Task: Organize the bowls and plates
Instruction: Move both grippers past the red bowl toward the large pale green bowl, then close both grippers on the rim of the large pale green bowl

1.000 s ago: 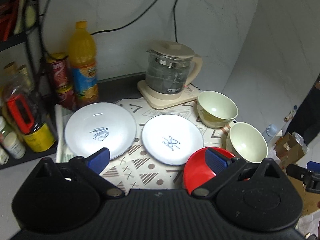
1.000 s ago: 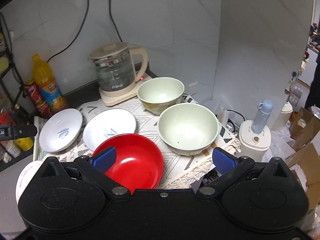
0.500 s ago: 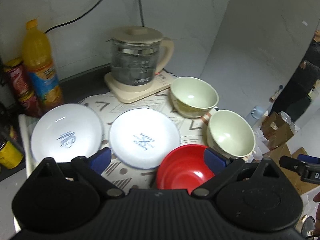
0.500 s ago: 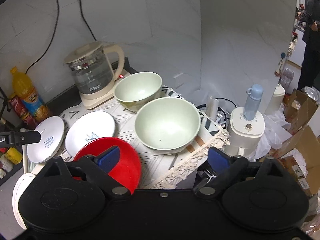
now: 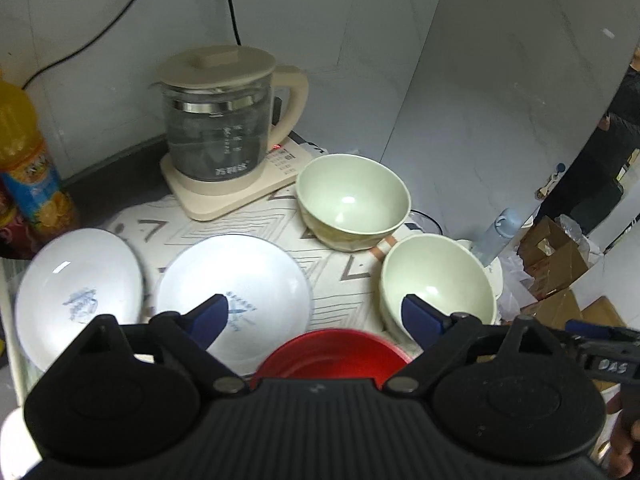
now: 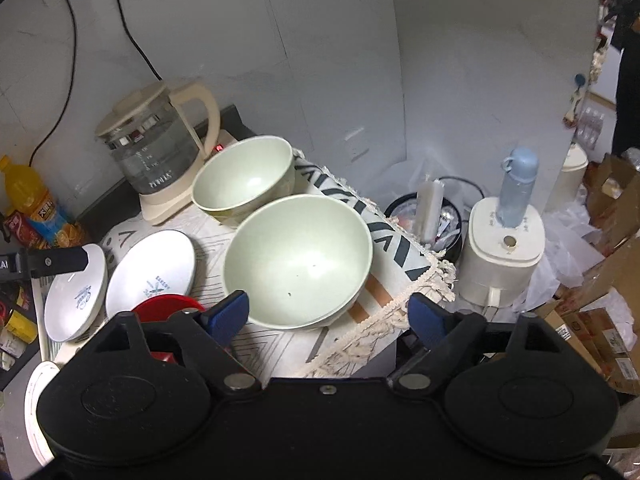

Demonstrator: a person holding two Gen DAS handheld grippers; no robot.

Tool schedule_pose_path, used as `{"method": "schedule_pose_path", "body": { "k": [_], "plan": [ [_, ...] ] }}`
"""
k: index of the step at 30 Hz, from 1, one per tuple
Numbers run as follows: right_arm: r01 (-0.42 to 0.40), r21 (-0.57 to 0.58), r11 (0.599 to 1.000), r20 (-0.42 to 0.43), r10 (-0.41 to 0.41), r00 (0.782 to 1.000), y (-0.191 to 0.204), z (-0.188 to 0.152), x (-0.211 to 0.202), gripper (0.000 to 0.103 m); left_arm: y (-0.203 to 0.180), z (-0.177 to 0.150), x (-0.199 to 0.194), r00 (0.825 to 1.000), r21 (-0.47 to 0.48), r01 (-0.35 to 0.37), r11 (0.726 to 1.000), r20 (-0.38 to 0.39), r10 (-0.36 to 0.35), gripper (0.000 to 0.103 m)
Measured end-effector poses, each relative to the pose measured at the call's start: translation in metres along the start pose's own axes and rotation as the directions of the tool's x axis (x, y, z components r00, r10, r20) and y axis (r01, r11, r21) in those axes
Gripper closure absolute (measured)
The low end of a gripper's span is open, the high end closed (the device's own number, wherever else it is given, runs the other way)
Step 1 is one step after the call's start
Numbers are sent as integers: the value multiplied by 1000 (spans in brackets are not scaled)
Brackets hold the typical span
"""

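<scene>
On a patterned cloth [image 5: 340, 276] lie two white plates: one at the left [image 5: 76, 292] and one in the middle [image 5: 240, 284]. Two pale green bowls stand at the right, a far one [image 5: 354, 200] and a near one [image 5: 438, 284]. A red bowl [image 5: 332, 356] sits at the near edge. My left gripper [image 5: 316, 316] is open and empty above the red bowl. My right gripper [image 6: 328, 316] is open and empty, over the near rim of the near green bowl [image 6: 298, 258]. The red bowl [image 6: 168, 308] shows partly behind its left finger.
A glass kettle [image 5: 220, 128] on a beige base stands at the back. An orange drink bottle [image 5: 24, 168] and cans are at the far left. Right of the table stand a white appliance with a blue bottle [image 6: 506, 236] and cardboard boxes [image 6: 608, 280].
Both grippers have swung to the right. The left view has moved from the left plate toward the bowls; the right view now centres on the near green bowl and the table's right edge.
</scene>
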State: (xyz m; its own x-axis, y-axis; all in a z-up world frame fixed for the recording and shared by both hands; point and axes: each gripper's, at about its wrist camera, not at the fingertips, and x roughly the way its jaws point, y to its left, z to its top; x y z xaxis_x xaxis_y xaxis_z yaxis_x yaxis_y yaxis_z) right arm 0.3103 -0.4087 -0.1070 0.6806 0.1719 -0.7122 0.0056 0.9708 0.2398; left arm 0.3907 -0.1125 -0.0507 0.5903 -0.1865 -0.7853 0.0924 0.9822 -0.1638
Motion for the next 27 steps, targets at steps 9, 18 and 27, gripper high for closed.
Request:
{"method": "schedule_pose_path", "body": {
  "k": [9,18,27],
  "plan": [
    [-53,63,997,-93,59,994,-46,21,43,42,-39,22,48,998,-20,24,1000,-61,-25,28],
    [-130,101,986,-203,148,968,-64,41,98,61,-54,32,110,986,-70,12,997,-166,-23,40],
    [-152,119,981,-304,182,935,-69,43,134,69,-69,30,155,964,-59,-6,998,-265,-10,58]
  ]
}}
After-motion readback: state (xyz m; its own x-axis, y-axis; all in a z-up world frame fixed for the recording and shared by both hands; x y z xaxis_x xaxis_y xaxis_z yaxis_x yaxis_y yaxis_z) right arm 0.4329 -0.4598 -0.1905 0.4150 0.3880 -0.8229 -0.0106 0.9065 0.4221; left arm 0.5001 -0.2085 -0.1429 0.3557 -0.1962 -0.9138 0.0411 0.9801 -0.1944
